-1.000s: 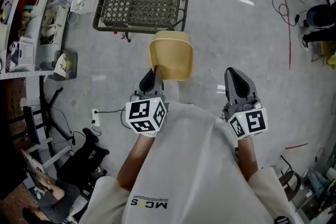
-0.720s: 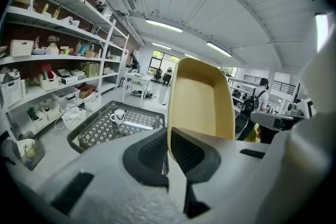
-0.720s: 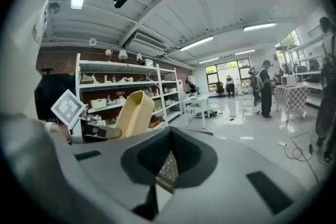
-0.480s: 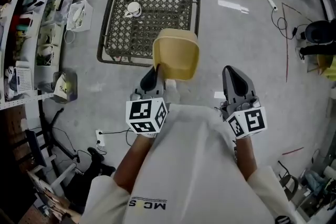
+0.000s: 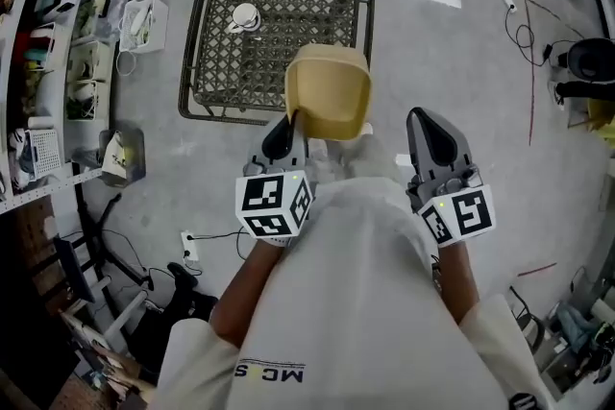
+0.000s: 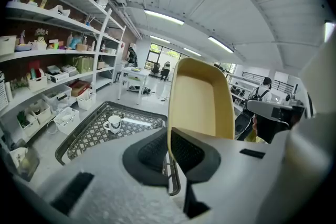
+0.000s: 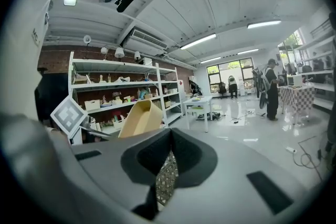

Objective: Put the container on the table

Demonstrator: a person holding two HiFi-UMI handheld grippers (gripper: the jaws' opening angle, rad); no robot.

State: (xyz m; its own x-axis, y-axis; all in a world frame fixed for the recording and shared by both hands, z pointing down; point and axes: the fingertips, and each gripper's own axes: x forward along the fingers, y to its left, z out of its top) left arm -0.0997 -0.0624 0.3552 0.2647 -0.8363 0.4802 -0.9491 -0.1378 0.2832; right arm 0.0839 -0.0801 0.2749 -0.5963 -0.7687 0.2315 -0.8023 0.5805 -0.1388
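A yellow plastic container (image 5: 329, 91) hangs tilted in the air, its far end over the near edge of a low black mesh table (image 5: 307, 5). My left gripper (image 5: 288, 134) is shut on the container's near wall; in the left gripper view the wall (image 6: 202, 102) runs up from between the pads. On the table's far left part stands a white cup (image 5: 245, 16), also visible as the cup (image 6: 112, 124). My right gripper (image 5: 434, 144) is shut and holds nothing, level with the left one, to the container's right. From the right gripper view the container (image 7: 140, 118) shows at left.
Shelves with bins (image 5: 58, 5) line the left side. A power strip with cable (image 5: 189, 247) lies on the grey floor at lower left, and cables (image 5: 524, 24) at right. A white table (image 7: 202, 105) and a standing person (image 7: 270, 89) are far off.
The table has come nearer in the head view. The container, still in my left gripper, now reaches over the table's near edge. Both grippers keep their hold and spacing.
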